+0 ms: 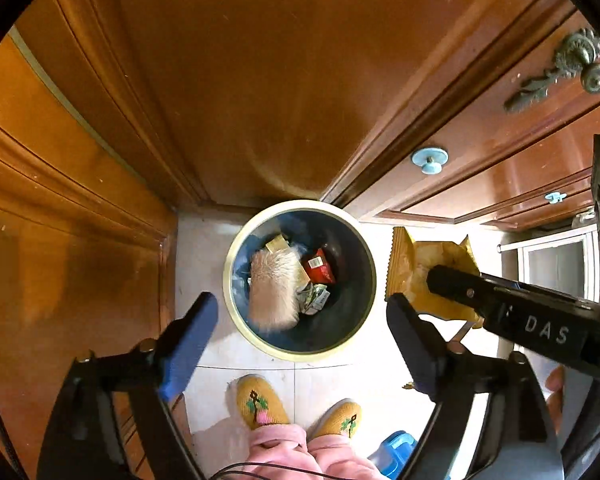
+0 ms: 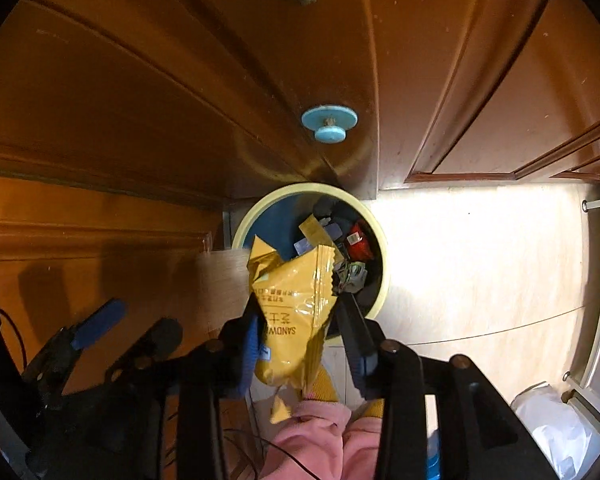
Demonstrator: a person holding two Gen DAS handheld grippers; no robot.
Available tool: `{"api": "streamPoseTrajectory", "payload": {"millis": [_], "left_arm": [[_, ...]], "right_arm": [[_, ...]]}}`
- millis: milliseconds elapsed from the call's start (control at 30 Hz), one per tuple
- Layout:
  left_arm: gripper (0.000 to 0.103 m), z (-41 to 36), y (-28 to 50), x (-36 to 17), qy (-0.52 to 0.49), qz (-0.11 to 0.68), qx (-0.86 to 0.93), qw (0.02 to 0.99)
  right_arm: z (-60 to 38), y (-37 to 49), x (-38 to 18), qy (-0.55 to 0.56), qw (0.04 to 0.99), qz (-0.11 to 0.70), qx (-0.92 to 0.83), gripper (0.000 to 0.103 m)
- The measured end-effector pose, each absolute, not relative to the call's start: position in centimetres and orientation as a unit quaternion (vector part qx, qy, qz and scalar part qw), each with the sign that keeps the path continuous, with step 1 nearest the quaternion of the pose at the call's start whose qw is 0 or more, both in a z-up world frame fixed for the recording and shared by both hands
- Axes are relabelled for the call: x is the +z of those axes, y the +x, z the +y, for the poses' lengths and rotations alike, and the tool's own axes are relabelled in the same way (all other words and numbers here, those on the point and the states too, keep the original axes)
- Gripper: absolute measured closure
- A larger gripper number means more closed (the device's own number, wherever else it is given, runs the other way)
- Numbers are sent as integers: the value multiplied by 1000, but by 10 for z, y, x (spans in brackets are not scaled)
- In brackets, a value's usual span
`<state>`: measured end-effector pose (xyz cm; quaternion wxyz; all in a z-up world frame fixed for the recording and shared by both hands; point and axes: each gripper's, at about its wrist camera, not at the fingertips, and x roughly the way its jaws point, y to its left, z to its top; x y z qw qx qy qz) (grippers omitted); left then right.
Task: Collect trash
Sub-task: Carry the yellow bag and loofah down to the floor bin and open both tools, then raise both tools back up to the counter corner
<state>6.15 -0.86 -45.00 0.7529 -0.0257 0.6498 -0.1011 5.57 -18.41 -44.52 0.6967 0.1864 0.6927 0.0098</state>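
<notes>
A round trash bin [image 1: 236,312] with a cream rim and dark blue inside stands on the floor in a wooden corner. It holds a furry beige thing [image 1: 274,292], a red packet [image 1: 319,266] and crumpled paper. My left gripper [image 1: 300,316] is open and empty above the bin. My right gripper [image 2: 300,320] is shut on a yellow snack wrapper [image 2: 296,300] and holds it just over the bin's near rim [image 2: 382,264]. In the left wrist view the wrapper [image 1: 416,264] hangs to the right of the bin.
Wooden cabinet doors with blue knobs [image 1: 429,160] rise behind and right of the bin. A wooden panel [image 1: 80,240] stands to the left. My feet in yellow slippers [image 1: 260,400] stand on the pale tile just before the bin. A white bag [image 2: 556,420] lies at far right.
</notes>
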Motion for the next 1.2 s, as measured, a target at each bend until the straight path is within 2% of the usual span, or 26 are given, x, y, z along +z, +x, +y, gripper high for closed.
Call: {"api": "streamPoseTrajectory", "payload": {"millis": [133, 233, 267, 600, 1200], "left_arm": [[17, -5, 62, -440, -29, 647, -93, 756], [17, -4, 62, -425, -29, 641, -86, 762], [17, -3, 61, -419, -30, 639, -83, 764], [17, -4, 44, -345, -13, 618, -88, 781], [17, -7, 27, -141, 0, 546, -112, 831]], "right_arm": [[-187, 54, -429, 192, 703, 685, 5, 57], [-190, 53, -417, 184, 710, 680, 12, 41], [-189, 52, -412, 182, 711, 679, 14, 39], [-201, 38, -350, 222, 707, 672, 8, 37], [-215, 12, -177, 249, 742, 621, 43, 36]]}}
